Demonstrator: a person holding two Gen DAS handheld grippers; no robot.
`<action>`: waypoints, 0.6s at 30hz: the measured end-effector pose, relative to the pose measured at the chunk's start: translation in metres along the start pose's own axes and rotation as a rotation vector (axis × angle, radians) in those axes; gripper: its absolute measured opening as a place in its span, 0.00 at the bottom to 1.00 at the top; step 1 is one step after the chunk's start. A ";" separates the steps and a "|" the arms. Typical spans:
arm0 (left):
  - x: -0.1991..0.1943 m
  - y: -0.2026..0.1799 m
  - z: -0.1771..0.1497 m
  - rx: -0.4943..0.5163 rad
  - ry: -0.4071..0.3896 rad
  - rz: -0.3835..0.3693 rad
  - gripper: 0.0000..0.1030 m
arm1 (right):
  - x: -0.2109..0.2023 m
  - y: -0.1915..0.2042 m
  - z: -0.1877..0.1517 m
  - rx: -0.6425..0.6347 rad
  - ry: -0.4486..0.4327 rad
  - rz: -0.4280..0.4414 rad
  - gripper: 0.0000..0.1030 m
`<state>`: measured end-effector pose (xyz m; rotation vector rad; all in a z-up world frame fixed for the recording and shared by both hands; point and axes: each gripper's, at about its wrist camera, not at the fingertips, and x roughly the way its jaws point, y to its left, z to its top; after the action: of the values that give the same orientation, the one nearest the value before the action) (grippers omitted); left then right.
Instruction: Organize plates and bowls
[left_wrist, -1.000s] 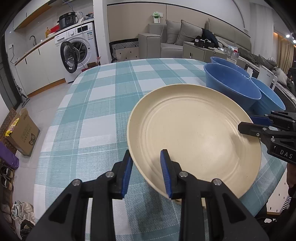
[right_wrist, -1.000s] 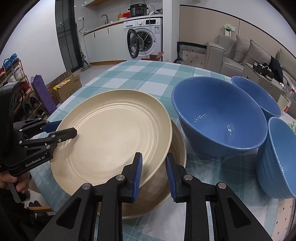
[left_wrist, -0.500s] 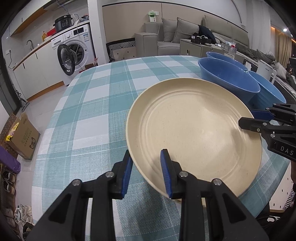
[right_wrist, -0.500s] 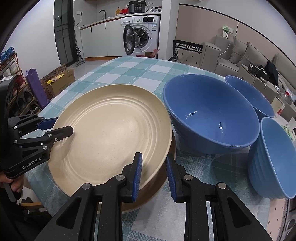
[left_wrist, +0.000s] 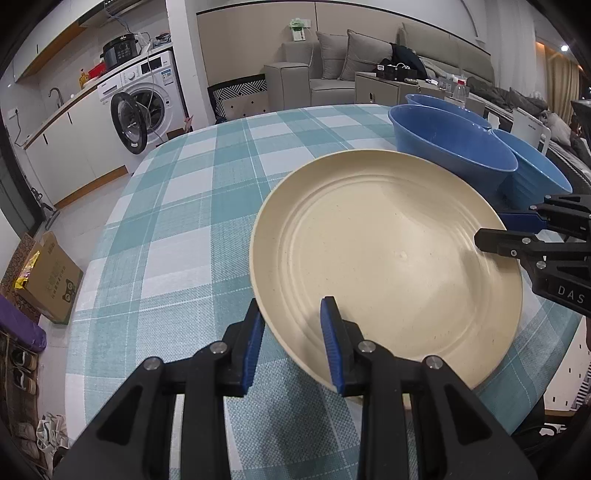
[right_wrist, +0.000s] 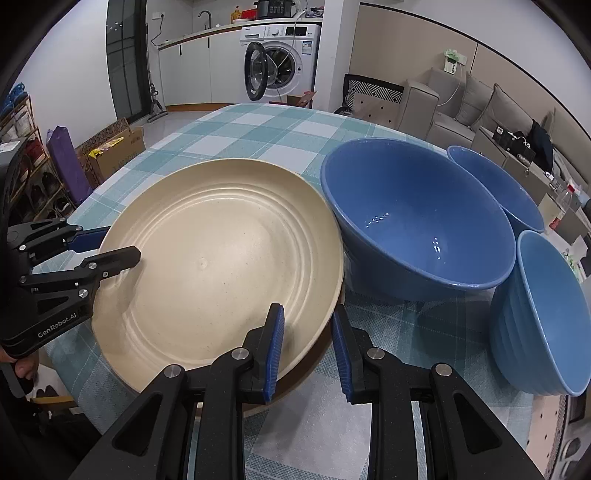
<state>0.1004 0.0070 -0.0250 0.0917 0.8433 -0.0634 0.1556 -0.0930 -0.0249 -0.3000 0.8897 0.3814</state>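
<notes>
**Stacking the cream plates, top one nearly seated**

Working left to right. My left gripper (left_wrist: 291, 332) has its blue pads straddling the near rim of the top cream plate (left_wrist: 384, 254), one under, one over. There's a visible gap around the rim, so I'd call the jaws apart, not clamped. That plate sits on a second cream plate (right_wrist: 295, 384) whose edge peeks out underneath in the right wrist view, both on the checked tablecloth (left_wrist: 177, 229).

My right gripper (right_wrist: 306, 343) straddles the opposite rim the same way, also spread, not pinching.

Just beside the plates is the big blue bowl (right_wrist: 417, 229), then two more blue bowls (right_wrist: 546, 310) further right.

My read: plate stacking is basically done. Next I'd back both claws off without nudging the stack, then start nesting the bowls.
</notes>
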 end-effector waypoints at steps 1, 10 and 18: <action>0.000 0.000 0.000 0.001 0.001 0.001 0.28 | 0.000 0.000 0.000 -0.001 0.000 -0.001 0.26; -0.003 -0.005 0.000 0.036 0.003 0.036 0.29 | -0.001 0.006 0.000 -0.027 0.010 -0.025 0.26; -0.004 -0.008 -0.001 0.059 0.006 0.052 0.32 | -0.002 0.009 -0.001 -0.041 0.014 -0.030 0.28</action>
<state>0.0963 -0.0009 -0.0229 0.1691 0.8447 -0.0391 0.1499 -0.0857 -0.0251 -0.3533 0.8910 0.3703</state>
